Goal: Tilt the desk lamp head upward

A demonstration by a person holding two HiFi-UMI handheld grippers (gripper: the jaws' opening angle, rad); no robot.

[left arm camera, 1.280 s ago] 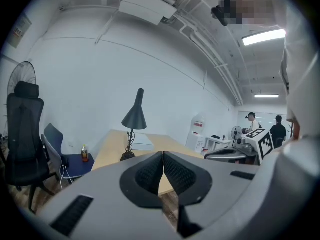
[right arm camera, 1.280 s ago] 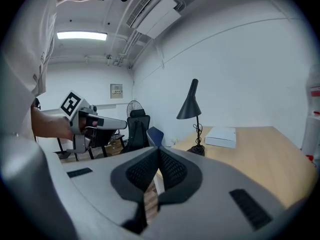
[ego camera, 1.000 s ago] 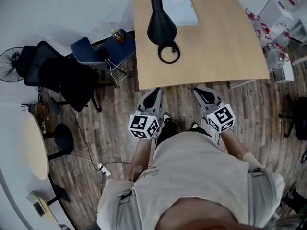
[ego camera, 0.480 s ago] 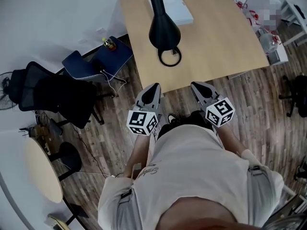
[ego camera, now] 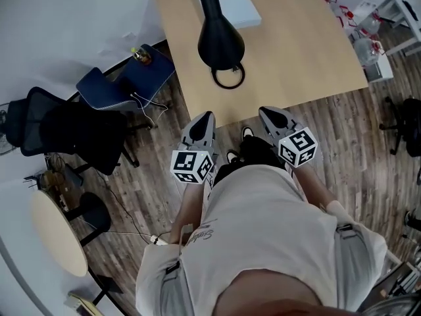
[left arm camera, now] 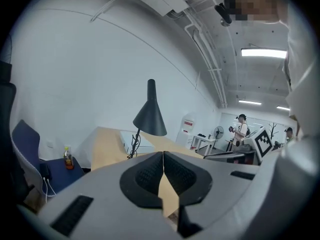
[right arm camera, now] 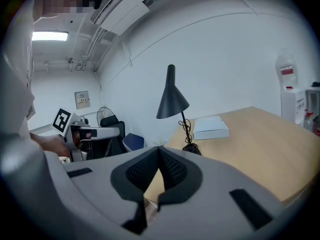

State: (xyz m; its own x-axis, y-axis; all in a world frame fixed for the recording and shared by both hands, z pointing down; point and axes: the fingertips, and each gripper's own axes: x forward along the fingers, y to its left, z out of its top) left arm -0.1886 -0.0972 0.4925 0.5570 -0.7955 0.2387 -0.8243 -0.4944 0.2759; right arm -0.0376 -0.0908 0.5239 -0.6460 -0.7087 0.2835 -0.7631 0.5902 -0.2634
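Observation:
A black desk lamp stands near the middle of the wooden table (ego camera: 296, 51). Its cone head (ego camera: 220, 41) points down over its ring base (ego camera: 228, 77). Both gripper views show the lamp from the side, with the head (left arm camera: 150, 116) (right arm camera: 172, 101) up on a thin stem and a cord coiled at the base (right arm camera: 191, 148). My left gripper (ego camera: 206, 116) and right gripper (ego camera: 266, 112) are side by side at the table's near edge, well short of the lamp. Each has its jaws pressed together with nothing between them (left arm camera: 163, 155) (right arm camera: 159, 150).
A white box (ego camera: 230, 5) lies on the table behind the lamp. Left of the table are a blue chair (ego camera: 125, 78) with a small bottle (ego camera: 139, 54) and a black office chair (ego camera: 72, 133). A round table (ego camera: 58, 232) stands at the lower left, and cables run over the floor.
Both grippers have come forward from the floor area to the table's near edge. The lamp and table sit lower and closer in view. Jaws stay shut.

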